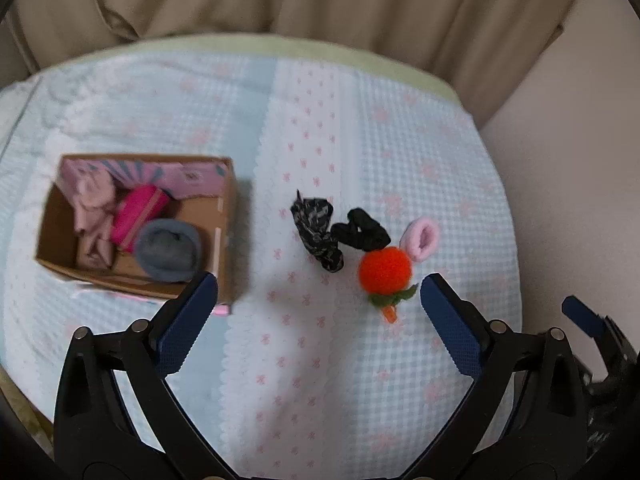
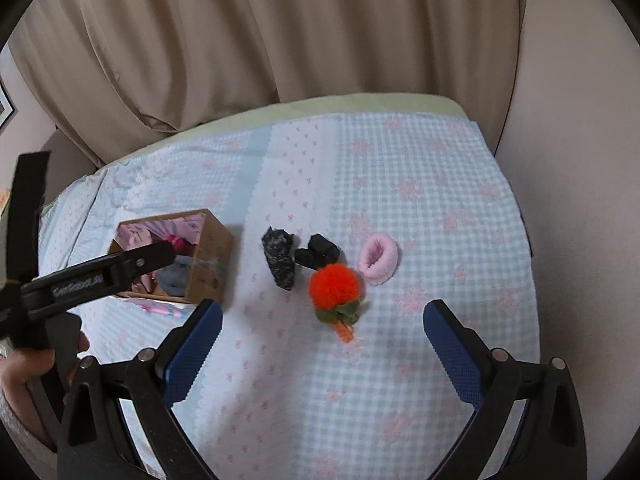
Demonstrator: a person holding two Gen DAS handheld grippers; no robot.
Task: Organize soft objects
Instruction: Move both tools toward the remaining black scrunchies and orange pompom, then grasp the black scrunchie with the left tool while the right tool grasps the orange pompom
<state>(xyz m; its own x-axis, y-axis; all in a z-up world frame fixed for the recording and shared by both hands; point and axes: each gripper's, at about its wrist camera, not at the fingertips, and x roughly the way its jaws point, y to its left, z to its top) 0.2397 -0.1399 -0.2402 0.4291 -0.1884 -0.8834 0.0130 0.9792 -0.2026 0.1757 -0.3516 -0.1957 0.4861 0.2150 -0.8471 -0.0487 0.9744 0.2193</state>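
Note:
On the bed cover lie a patterned dark scrunchie (image 1: 316,232) (image 2: 280,262), a black scrunchie (image 1: 362,230) (image 2: 318,256), a pink scrunchie (image 1: 420,238) (image 2: 378,260) and an orange pom-pom with green leaves (image 1: 385,271) (image 2: 335,286). A cardboard box (image 1: 226,216) (image 2: 212,256) at the left holds a pink cloth, a magenta pouch (image 1: 138,212) and a grey roll (image 1: 168,250). My left gripper (image 1: 318,300) is open and empty, above the cover between box and pom-pom. My right gripper (image 2: 322,324) is open and empty, just short of the pom-pom.
The blue-checked floral bed cover (image 1: 400,160) (image 2: 420,200) ends at beige curtains (image 2: 280,32) behind and a wall to the right. The left gripper's body (image 2: 80,280) crosses in front of the box in the right wrist view. The right gripper's finger (image 1: 584,316) shows at the far right in the left wrist view.

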